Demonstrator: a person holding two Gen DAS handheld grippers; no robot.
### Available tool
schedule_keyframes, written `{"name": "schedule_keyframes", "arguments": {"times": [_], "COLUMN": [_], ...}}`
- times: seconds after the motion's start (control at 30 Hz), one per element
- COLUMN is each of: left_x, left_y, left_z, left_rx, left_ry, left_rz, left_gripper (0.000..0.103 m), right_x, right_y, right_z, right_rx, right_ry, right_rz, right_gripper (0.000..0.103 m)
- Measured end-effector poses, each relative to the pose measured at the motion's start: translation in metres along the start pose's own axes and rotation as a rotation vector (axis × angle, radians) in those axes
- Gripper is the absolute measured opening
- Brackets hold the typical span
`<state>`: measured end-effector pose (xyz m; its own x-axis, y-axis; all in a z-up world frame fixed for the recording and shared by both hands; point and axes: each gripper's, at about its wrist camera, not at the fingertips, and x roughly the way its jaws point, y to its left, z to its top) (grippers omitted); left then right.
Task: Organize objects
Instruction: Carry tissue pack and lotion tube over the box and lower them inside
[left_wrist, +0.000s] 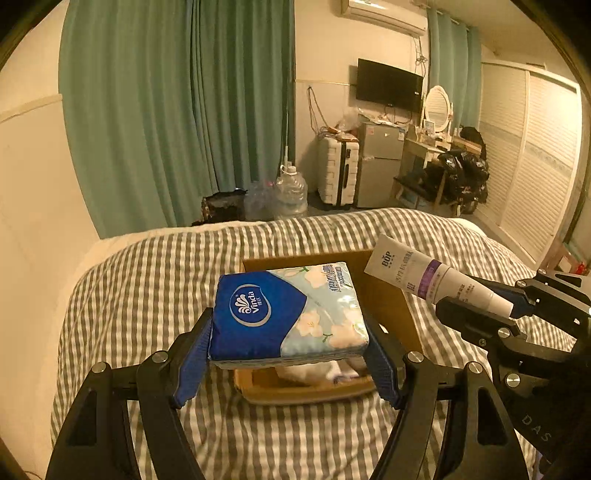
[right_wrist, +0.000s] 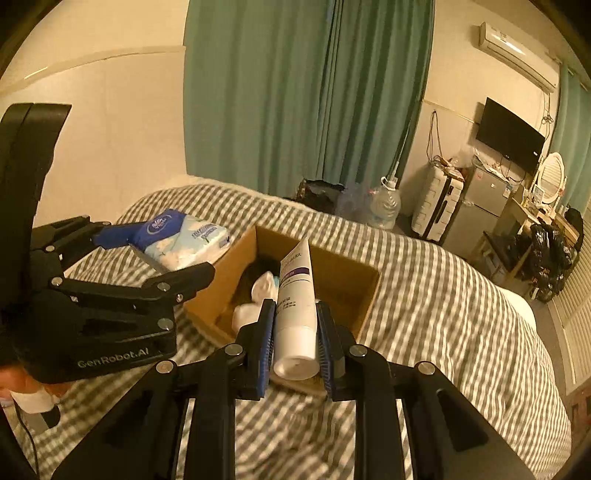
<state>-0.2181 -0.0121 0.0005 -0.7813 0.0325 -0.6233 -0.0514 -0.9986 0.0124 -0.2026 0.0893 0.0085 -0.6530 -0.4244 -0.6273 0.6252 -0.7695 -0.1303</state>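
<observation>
Left gripper: clamped on tissue pack above cardboard box. Right gripper: clamped on white tube.

Blue floral tissue pack, grey-striped bedcover

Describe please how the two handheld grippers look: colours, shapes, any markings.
Both are black, angular linkage frames with silver round bolts. The left gripper and right gripper have blue ribbed pads on the fingers. The left body shows "GenRobot.AI" lettering; the right one shows letters "DAS".
</observation>
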Motion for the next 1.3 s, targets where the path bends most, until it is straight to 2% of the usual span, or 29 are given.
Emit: {"name": "schedule_keyframes", "arguments": {"times": [0.17,0.47,0.77,0.97,1.3], "left_x": [0.025,0.083,0.134,0.162,0.191], "left_y": [-0.003,0.006,0.006,0.002,-0.004], "left_z": [0.013,0.017,0.017,0.014,-0.001], "left_rx": [0.050,0.044,0.025,0.064,0.102], "left_ry": [-0.011,0.062,0.127,0.169,0.243], "left_rz": [0.059,0.044,-0.048,-0.038,0.002], "left_gripper": [0.076,0.076,0.076,0.076,0.076], "right_x": [0.024,0.088,0.148,0.179,0.207], "right_y": [-0.006,-0.025,-0.055,-0.065,-0.057], "right_z": [0.023,0.042,0.024,0.011,-0.008], "right_rx": [0.002,0.035,0.116,0.155,0.117], "right_ry": [0.001,0.045,0.134,0.189,0.248], "right_rz": [0.004,0.026,0.066,0.119,0.112], "right_gripper": [0.021,0.021,0.021,0.021,0.020]}}
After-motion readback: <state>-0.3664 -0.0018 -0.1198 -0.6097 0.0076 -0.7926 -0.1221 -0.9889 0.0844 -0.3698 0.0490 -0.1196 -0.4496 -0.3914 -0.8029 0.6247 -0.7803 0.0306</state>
